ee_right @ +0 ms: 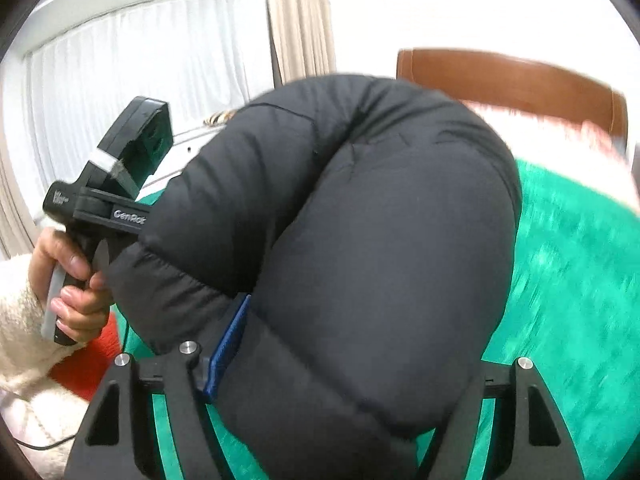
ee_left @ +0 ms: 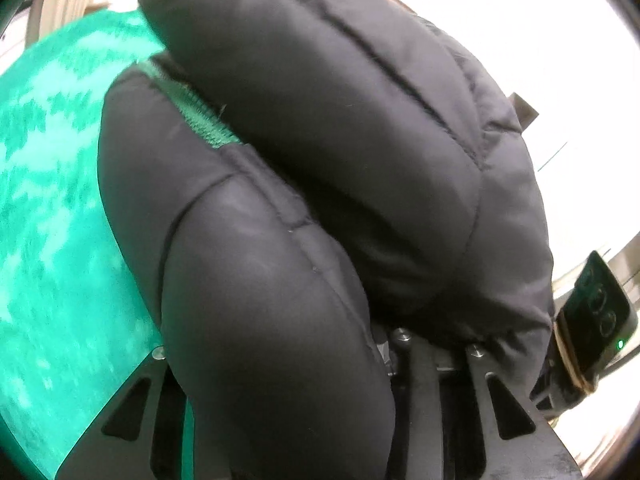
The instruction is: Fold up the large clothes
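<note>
Black puffer jacket (ee_left: 320,200), bunched in thick quilted rolls, is held above the green blanket (ee_left: 52,200). Its padding is wedged between the fingers of the left gripper (ee_left: 320,360), which are clamped on it; the right gripper (ee_right: 320,360) is likewise closed on a fat fold (ee_right: 360,240). Left of the jacket, the other gripper's handle is gripped by a hand (ee_right: 68,280) in a cream sleeve. Behind the jacket, a brown headboard (ee_right: 500,76) and white curtains (ee_right: 140,80) are seen.

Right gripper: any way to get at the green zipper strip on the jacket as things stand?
Probably not. The right gripper is full of black puffer jacket, and the green zipper strip shows only in the left wrist view, tucked between puffy folds.
</note>
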